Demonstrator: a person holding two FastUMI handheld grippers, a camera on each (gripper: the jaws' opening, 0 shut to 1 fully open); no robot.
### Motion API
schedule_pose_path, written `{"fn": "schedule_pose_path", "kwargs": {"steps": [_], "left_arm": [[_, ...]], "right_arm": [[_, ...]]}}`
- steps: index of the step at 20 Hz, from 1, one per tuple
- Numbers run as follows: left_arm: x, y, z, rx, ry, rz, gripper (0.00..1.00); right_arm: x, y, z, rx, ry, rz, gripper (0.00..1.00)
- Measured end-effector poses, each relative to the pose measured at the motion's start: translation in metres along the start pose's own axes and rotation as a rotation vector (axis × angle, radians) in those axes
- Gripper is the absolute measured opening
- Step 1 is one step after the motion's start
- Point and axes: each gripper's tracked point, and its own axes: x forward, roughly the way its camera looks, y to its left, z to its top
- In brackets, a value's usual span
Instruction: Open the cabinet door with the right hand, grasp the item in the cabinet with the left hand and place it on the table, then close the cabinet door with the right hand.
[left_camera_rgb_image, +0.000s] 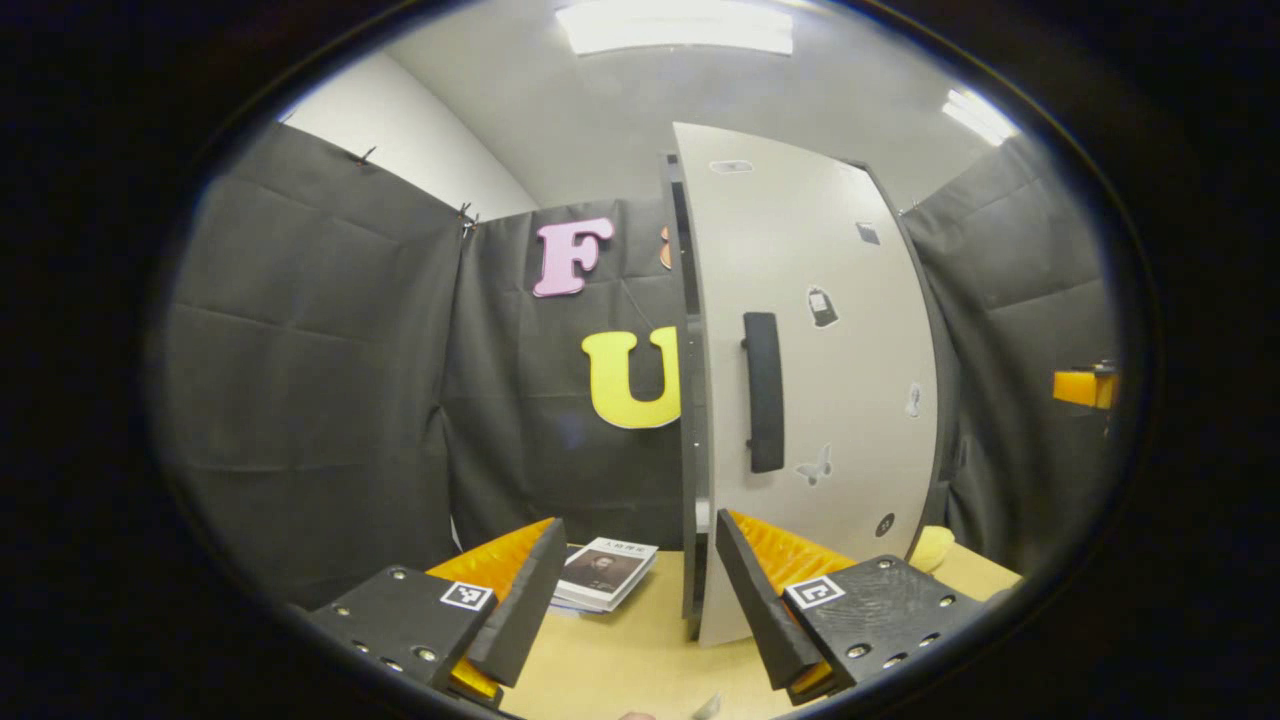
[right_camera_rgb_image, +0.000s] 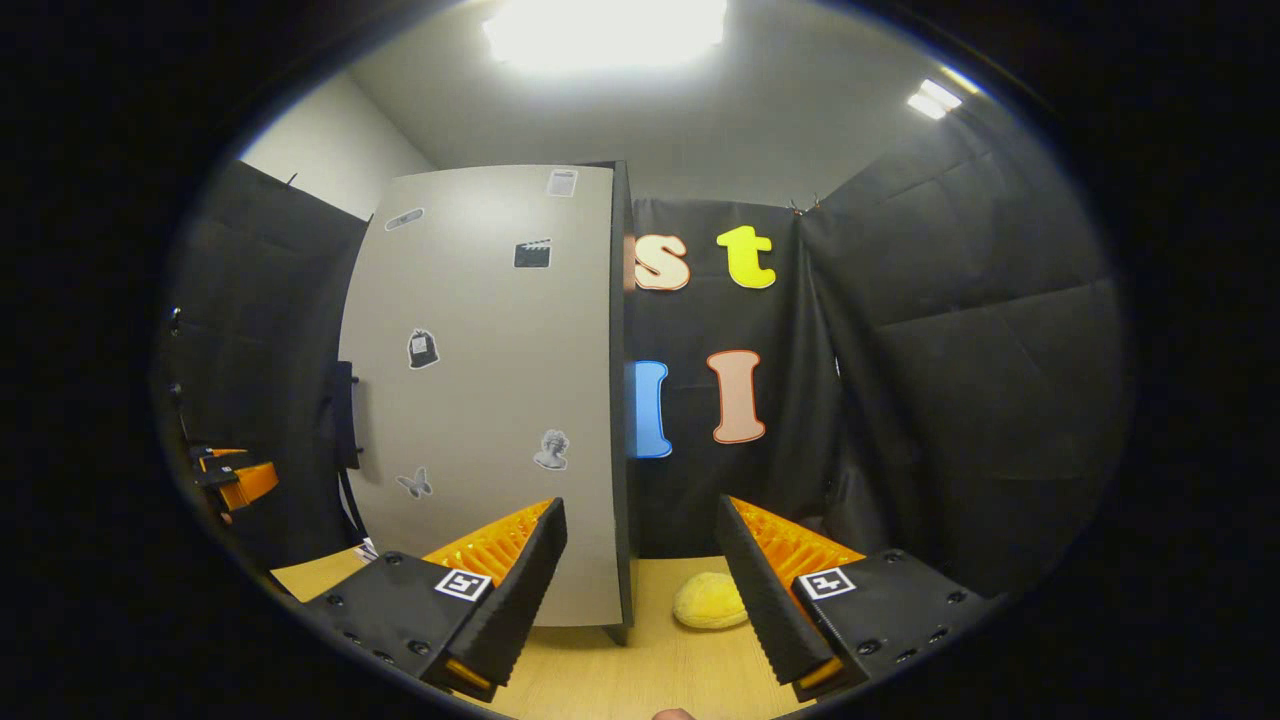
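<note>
- Cabinet (left_camera_rgb_image: 810, 380) stands on the desk (left_camera_rgb_image: 620, 650); its door (right_camera_rgb_image: 480, 400) is shut, flush with the body in both views.
- We cannot tell from this alone whether the door is not yet opened or already closed again.
- The cabinet's inside is hidden, so we cannot tell whether an item is in there.
- Left gripper (left_camera_rgb_image: 636, 600): fingers spread, nothing between them, pointing at the door edge near the handle (left_camera_rgb_image: 764, 392).
- Right gripper (right_camera_rgb_image: 640, 590): fingers spread, nothing between them, aimed at the cabinet's far edge, well apart from the handle.
- A book (left_camera_rgb_image: 607, 572) lies flat on the desk just left of the cabinet; a yellow sponge-like lump (right_camera_rgb_image: 710, 602) lies on the desk just right of it.
- Either could be the removed item; we judge that uncertain.
- If the door is unopened, all three steps are left: open with the right, fetch with the left, close with the right.
- Count: one cabinet, one door, one handle, one book, one yellow lump, two grippers.
- Several small stickers on the door; we count six in the right gripper view.
</note>
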Motion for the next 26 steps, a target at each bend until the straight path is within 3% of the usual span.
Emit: {"fn": "schedule_pose_path", "kwargs": {"steps": [4, 7, 8, 9, 10, 13, 26], "left_arm": [[-0.001, -0.011, 0.007, 0.018, -0.004, 0.006, 0.9], [-0.001, -0.014, 0.006, 0.007, -0.006, 0.007, 0.9], [-0.002, -0.013, 0.006, 0.005, -0.006, 0.009, 0.9], [-0.002, -0.013, 0.007, 0.004, -0.007, 0.011, 0.9], [-0.002, -0.013, 0.007, 0.005, -0.007, 0.012, 0.9], [-0.002, -0.011, 0.008, 0.01, -0.007, 0.011, 0.9], [0.001, -0.002, 0.008, -0.009, -0.021, 0.01, 0.9]], "right_arm": [[0.003, -0.01, -0.013, 0.032, 0.024, 0.008, 0.92], [0.007, -0.017, -0.011, 0.039, 0.024, 0.007, 0.95], [0.006, -0.016, -0.011, 0.04, 0.02, 0.009, 0.92], [0.006, -0.015, -0.008, 0.04, 0.015, 0.013, 0.96], [0.005, -0.013, -0.007, 0.042, 0.009, 0.017, 0.92], [0.004, -0.009, -0.004, 0.03, 0.003, 0.02, 0.95], [0.0, 0.001, 0.003, 0.004, -0.005, 0.015, 0.92]]}}
